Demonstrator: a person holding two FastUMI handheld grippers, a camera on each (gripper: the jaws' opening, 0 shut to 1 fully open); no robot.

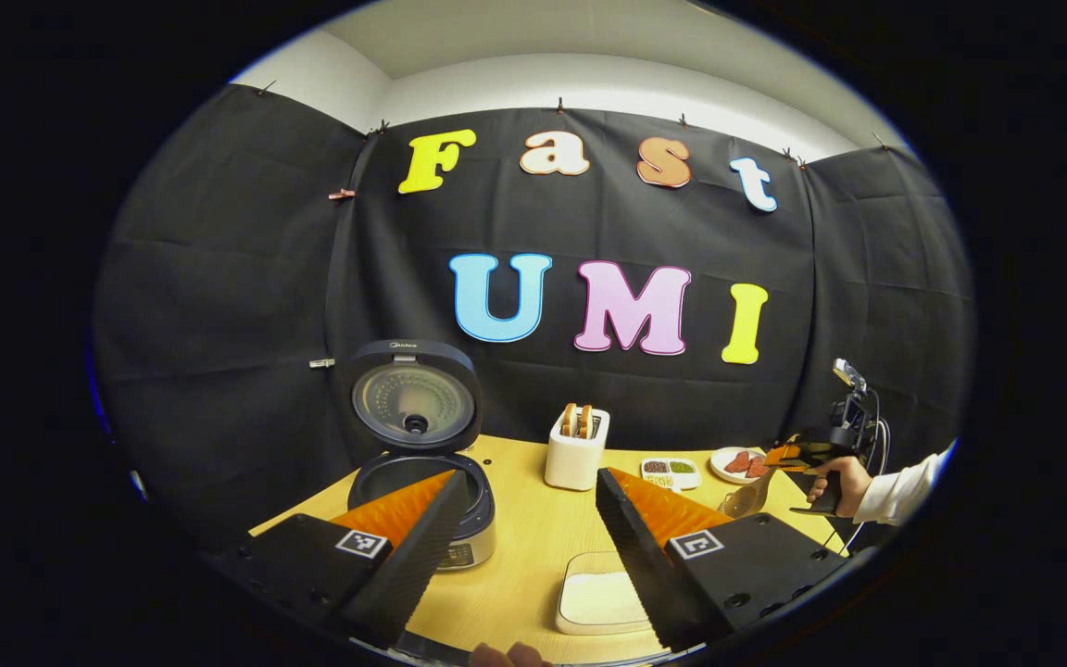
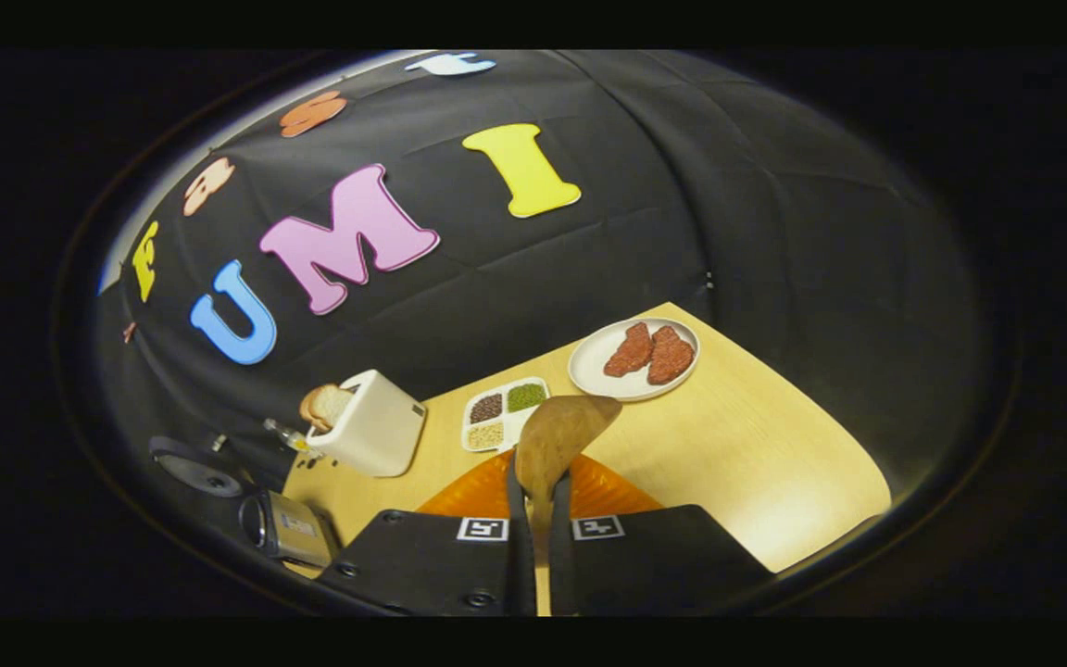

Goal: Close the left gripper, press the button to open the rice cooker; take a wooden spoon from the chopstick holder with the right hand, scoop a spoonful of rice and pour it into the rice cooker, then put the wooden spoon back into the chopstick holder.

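The dark rice cooker stands open at the table's left, its lid raised upright. My left gripper is open wide above the table, just right of the cooker, with nothing between its fingers. In the right gripper view, my right gripper is shut on the handle of the wooden spoon, whose bowl points forward over the table. In the left gripper view that gripper is at the far right in a hand, with the spoon hanging below it. The cooker lies low at the left there.
A white toaster with bread stands mid-table. Behind it are a divided dish of grains and a plate with red meat pieces. A white square dish sits near the front edge. The black cloth wall closes the back.
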